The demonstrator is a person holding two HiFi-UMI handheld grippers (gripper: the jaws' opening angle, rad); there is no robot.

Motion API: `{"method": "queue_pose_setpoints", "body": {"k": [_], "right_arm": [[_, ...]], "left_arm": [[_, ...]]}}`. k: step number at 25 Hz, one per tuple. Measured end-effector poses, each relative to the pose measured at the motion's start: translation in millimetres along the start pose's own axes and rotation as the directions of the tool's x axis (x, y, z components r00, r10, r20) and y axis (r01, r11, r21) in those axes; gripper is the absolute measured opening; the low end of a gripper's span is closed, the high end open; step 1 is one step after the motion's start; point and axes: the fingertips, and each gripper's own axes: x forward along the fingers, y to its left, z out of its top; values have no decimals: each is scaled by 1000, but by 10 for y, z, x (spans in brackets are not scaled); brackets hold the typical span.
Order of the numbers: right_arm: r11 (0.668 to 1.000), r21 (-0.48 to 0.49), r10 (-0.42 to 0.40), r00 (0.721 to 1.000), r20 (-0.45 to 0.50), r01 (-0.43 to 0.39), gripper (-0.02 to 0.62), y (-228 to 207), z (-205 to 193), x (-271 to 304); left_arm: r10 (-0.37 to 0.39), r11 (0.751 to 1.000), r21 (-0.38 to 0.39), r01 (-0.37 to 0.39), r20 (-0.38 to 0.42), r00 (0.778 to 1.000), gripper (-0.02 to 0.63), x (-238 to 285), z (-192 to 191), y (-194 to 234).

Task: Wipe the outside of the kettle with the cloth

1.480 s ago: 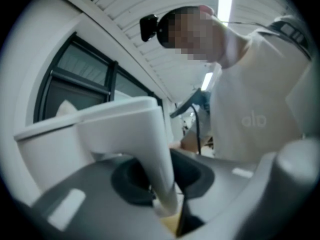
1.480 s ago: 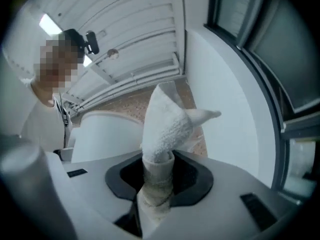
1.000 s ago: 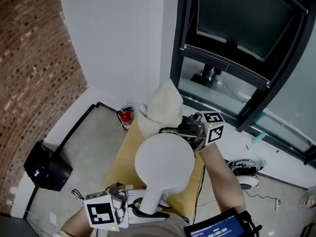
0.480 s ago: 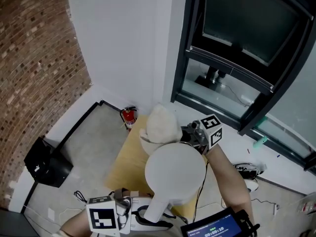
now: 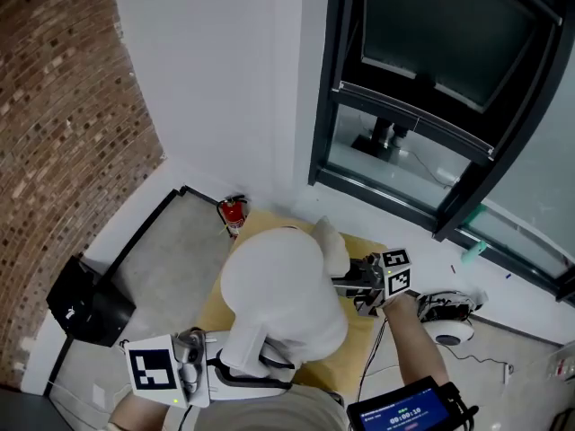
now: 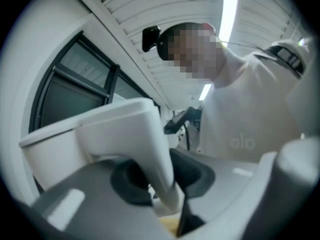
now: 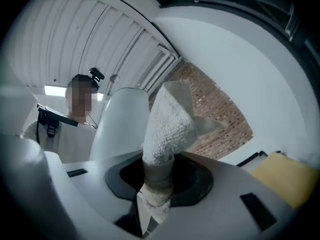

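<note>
White cloth (image 7: 167, 126) in right tongs (image 7: 156, 186), beside kettle (image 5: 283, 285)

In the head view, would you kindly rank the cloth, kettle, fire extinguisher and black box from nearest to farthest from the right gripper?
From the right gripper:
1. cloth, clamped in its jaws.
2. kettle, just to its left, held up.
3. fire extinguisher, by the wall, upper left.
4. black box, at the far left.
</note>
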Motion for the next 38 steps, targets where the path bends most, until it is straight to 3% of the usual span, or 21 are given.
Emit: {"method": "queue_pose_setpoints", "body": {"k": [3, 6, 8, 11, 14, 17, 20, 22, 24, 26, 27, 29, 31, 33, 35, 36, 38], "right_arm": [[986, -150, -59, 996, 70, 69, 119, 301, 411, -82], [952, -301, -14, 994, 104, 45, 118, 841, 907, 25], [930, -366, -12, 998, 60, 33, 120, 1083, 1034, 247], [900, -425, -142, 988, -66, 100, 120, 1066, 748, 607], [883, -393, -294, 955, -39, 256, 120, 821, 432, 613], [874, -200, -421, 896, 140, 442, 120, 454, 274, 273], [865, -30, -464, 821, 332, 501, 120, 197, -35, 128], [862, -36, -455, 803, 385, 505, 120, 148, -305, 362], [856, -109, -436, 819, 374, 506, 118, 140, -482, 779], [849, -174, -403, 824, 399, 500, 118, 122, -384, 1122], [848, -178, -386, 812, 438, 499, 118, 86, -235, 1200], [865, -142, -346, 777, 526, 481, 118, -5, 84, 1214], [909, -70, -284, 735, 616, 411, 118, -48, 276, 1143], [955, 13, -215, 658, 722, 297, 118, -38, 401, 1022], [976, 48, -164, 580, 798, 211, 118, -2, 506, 883], [980, 52, -152, 557, 817, 190, 118, 7, 535, 810], [982, 53, -143, 537, 832, 180, 118, 8, 554, 660]], "left_arm": [[63, 998, 9, -63, -32, 997, 95, -111, -8, 158], [121, 992, 57, -116, -94, 988, 95, -158, -58, 365], [175, 984, 64, -169, -118, 977, 95, -193, -105, 552], [243, 970, 16, -242, -49, 969, 92, -291, -20, 801], [272, 962, 9, -272, 20, 962, 91, -411, 109, 931], [289, 956, 35, -291, 37, 956, 87, -486, 239, 1006], [303, 951, 37, -307, 80, 950, 86, -556, 442, 1076], [319, 946, 1, -323, 143, 937, 86, -592, 614, 1152], [331, 943, -40, -330, 213, 919, 86, -581, 771, 1234], [331, 943, -54, -328, 246, 911, 84, -508, 847, 1275], [328, 944, -54, -325, 246, 912, 84, -447, 856, 1272], [313, 949, -49, -311, 239, 919, 83, -313, 849, 1215], [295, 955, -51, -292, 258, 920, 83, -207, 860, 1116], [281, 959, -62, -275, 301, 911, 80, -138, 898, 1031], [270, 963, -70, -262, 335, 903, 80, -86, 926, 975], [263, 964, -70, -255, 342, 902, 80, -64, 931, 957], [244, 969, -60, -238, 346, 906, 80, -16, 926, 939]]}}
